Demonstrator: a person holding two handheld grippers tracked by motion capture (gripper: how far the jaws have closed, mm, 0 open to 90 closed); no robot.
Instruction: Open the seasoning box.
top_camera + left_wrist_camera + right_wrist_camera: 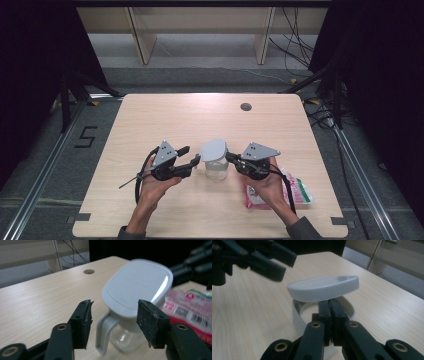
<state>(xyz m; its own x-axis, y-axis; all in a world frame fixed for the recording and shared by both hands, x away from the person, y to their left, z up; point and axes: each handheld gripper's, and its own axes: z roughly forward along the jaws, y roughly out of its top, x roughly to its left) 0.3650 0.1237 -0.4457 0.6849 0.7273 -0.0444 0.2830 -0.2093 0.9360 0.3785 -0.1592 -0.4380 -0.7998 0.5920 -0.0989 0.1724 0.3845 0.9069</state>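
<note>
Right gripper [329, 305] pinches the grey plastic lid [213, 149] above the clear jug [217, 170]; left gripper [190, 155] is open, empty, mid-desk. Lift the lid straight off.

Grey floor [200, 75], pale wooden shelving [200, 30] behind.

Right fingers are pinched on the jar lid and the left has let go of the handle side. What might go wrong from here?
1. The grey lid sits tilted above the jar rim, held at one edge by the right gripper; it may slip or twist out.
2. The left gripper stands open around the handle, so the clear jar is unsteadied and may tip or drag.
3. The pink packet lies beside the right hand and could be swept away.
</note>
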